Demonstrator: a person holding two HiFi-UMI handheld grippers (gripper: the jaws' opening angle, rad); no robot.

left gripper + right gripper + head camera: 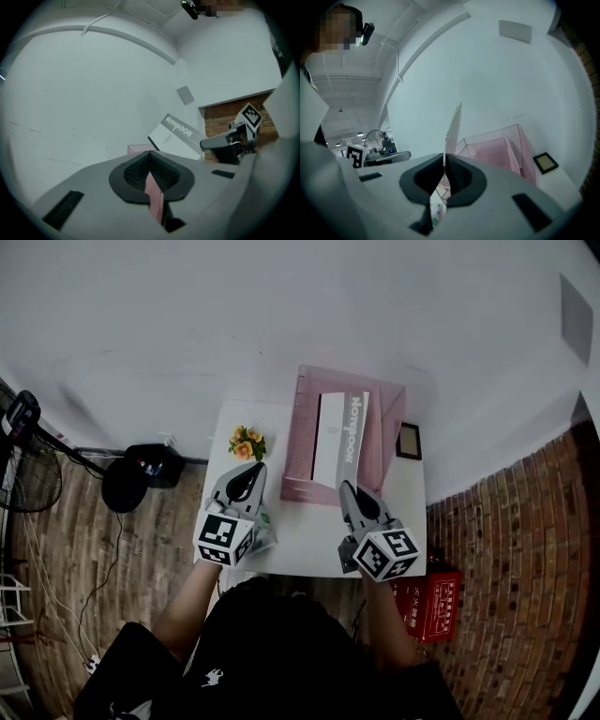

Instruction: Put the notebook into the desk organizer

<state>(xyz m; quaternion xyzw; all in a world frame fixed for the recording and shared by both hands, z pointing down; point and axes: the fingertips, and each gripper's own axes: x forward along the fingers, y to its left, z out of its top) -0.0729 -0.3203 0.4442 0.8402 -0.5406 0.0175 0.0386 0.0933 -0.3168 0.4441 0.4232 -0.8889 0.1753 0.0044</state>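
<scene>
A pink desk organizer (389, 418) stands at the back of a small white table (309, 545). A white and grey notebook (336, 437) stands upright in it, leaning a little. My right gripper (347, 488) is shut on the notebook's near lower edge; in the right gripper view the notebook (453, 126) rises edge-on from my right gripper (444, 164), beside the organizer (497, 147). My left gripper (251, 472) is left of the organizer. In the left gripper view my left gripper (149, 172) is shut on a pink strip of the organizer (139, 150). The notebook (176, 136) shows behind.
A pot of orange flowers (247, 443) stands at the table's back left. A small dark picture frame (409, 441) sits right of the organizer. On the floor are a red box (431, 606), a black round object (141, 474) and cables. A brick wall is on the right.
</scene>
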